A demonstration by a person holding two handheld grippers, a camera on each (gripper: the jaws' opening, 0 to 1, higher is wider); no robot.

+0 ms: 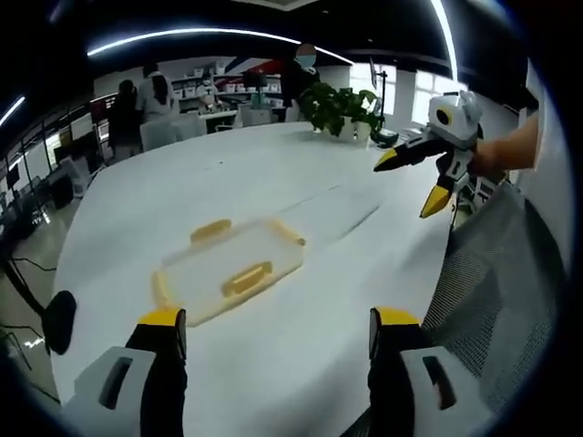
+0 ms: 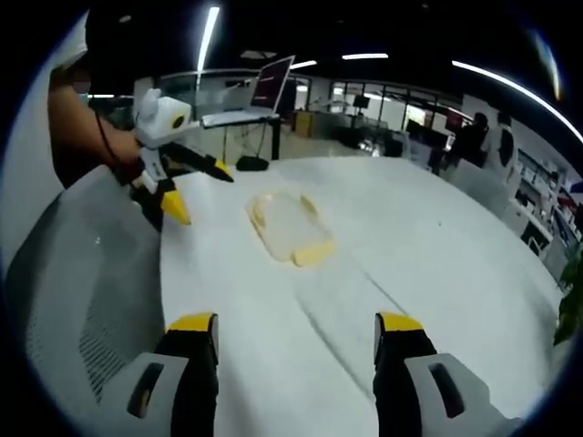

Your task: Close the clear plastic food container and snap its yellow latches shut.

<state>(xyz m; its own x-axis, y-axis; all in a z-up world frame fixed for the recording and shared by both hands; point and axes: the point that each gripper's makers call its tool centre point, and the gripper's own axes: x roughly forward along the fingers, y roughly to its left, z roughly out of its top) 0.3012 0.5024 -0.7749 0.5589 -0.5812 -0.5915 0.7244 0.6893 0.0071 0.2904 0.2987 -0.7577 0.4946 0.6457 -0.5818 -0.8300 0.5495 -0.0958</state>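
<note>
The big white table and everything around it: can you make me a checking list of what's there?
Surface: large round white table, mostly bare.
Job's things: clear plastic food container with yellow latches lies flat on the table; too blurred to tell whether the lid is snapped.
Clutter: green potted plant at the far edge.
Grippers: left gripper and right gripper both open, held above the table, apart from the container.
Cables: black cable on the floor.
Surroundings: grey mesh chair, open laptop on a stand, people standing in the office behind.
</note>
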